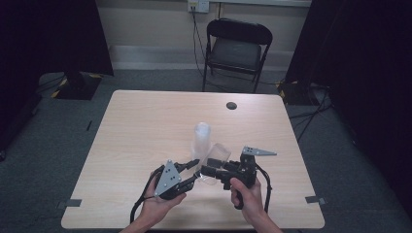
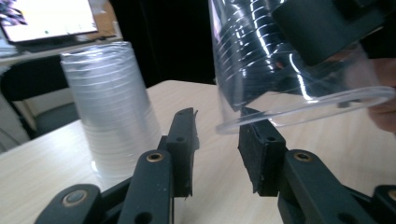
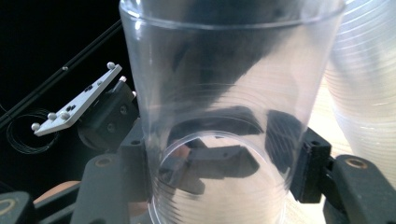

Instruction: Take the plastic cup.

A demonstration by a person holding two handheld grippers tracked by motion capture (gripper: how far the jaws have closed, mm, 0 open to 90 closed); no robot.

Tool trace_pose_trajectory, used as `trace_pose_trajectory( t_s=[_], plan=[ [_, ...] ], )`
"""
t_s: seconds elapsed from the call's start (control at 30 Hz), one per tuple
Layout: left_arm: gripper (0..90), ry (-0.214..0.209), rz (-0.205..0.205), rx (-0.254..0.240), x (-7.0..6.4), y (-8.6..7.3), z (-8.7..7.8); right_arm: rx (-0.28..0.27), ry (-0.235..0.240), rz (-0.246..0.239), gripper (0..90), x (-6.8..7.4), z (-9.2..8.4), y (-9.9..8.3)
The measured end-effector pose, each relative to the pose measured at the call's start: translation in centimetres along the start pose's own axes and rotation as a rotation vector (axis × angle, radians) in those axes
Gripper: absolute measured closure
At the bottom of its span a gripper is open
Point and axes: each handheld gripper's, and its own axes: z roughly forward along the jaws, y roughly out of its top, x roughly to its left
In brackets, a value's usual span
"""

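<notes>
Clear ribbed plastic cup; stack of clear cups looks milky white. Both tools black, left tool, right tool, w/ grey plates. Tabletop pale wood grain. Folding chair black.

No text, label, brand, number or sign can be read in any of the views. The laptop screen at about 10 o'clock in the left gripper view glows with a bright page, but whatever is on it is too blurred to make out. The wall socket plate at 12 o'clock in the high view is too small to show any marking. The clear cups carry only moulded ridges, no print.
</notes>
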Motion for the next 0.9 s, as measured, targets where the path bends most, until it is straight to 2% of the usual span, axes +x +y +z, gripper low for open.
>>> trace_pose_trajectory(
  t_s=[0.2,0.33,0.53,0.57,0.7,0.9],
  plan=[
    [66.4,0.033,0.005,-0.03,-0.2,-0.3,-0.1,0.019,-0.002,0.006,38.5,-0.1,0.7,-0.4],
    [67.5,0.033,0.009,-0.04,-0.2,-0.2,-0.1,0.025,0.004,0.021,38.4,-0.1,1.1,-0.7],
    [66.7,0.04,0.022,-0.047,-0.6,-0.4,0.2,0.026,0.001,0.042,38.7,-0.4,1.7,-0.8],
    [65.9,0.049,0.034,-0.039,-0.7,-0.5,0.2,0.031,0.002,0.044,38.5,-0.4,1.8,-0.8],
    [64.0,0.059,0.034,-0.038,-0.8,-0.7,0.3,0.034,-0.002,0.066,38.6,-0.6,2.2,-1.1],
    [75.2,0.046,0.031,-0.043,-0.4,-0.9,0.0,0.031,0.005,0.09,35.2,-0.8,2.2,-1.3]
  ],
)
